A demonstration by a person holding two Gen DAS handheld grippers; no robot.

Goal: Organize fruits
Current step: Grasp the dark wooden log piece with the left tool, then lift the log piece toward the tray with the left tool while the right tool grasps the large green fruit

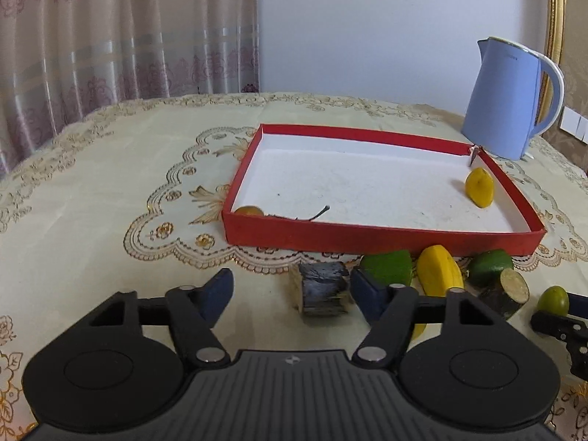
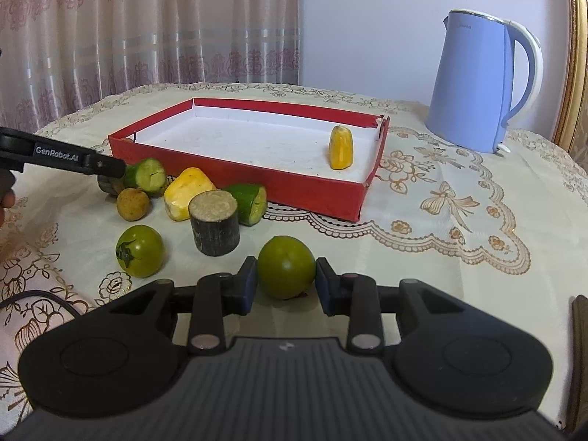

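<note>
A shallow red cardboard tray with a white floor [image 2: 316, 183] is set in the middle of the cloth-covered surface [image 2: 459, 275], evidently as the collecting place for the fruit, and only a little has been gathered into it: a yellow fruit chunk [image 2: 341, 147] is stood upright near the tray's far right corner, toward two o'clock in the right wrist view, and in the left wrist view an orange piece [image 1: 249, 210] is just seen over the near wall at the tray's near left corner. The rest is left loose outside the near wall. The right claw [image 2: 286, 281] is held low with its blue pads on either side of a round green tomato-like fruit [image 2: 286, 266] at twelve o'clock; the pads appear to touch or nearly touch its sides, so it is judged to be gripped or on the point of being gripped, though firm contact cannot be confirmed. Toward ten o'clock lie a second green round fruit [image 2: 140, 250], a dark bark-covered log section [image 2: 215, 222], a cut yellow piece [image 2: 187, 193], a green wedge [image 2: 251, 203] and a small brown round fruit [image 2: 133, 204]. The left claw [image 1: 292, 290] is spread wide and holds nothing, with a short dark wooden block [image 1: 323, 288] lying between its pads at twelve o'clock, presumably lined up for a pick. A pale blue electric kettle [image 1: 503, 106] is stood beyond the tray at two o'clock, well apart from the fruit, and is not judged to be part of the sorting.
</note>
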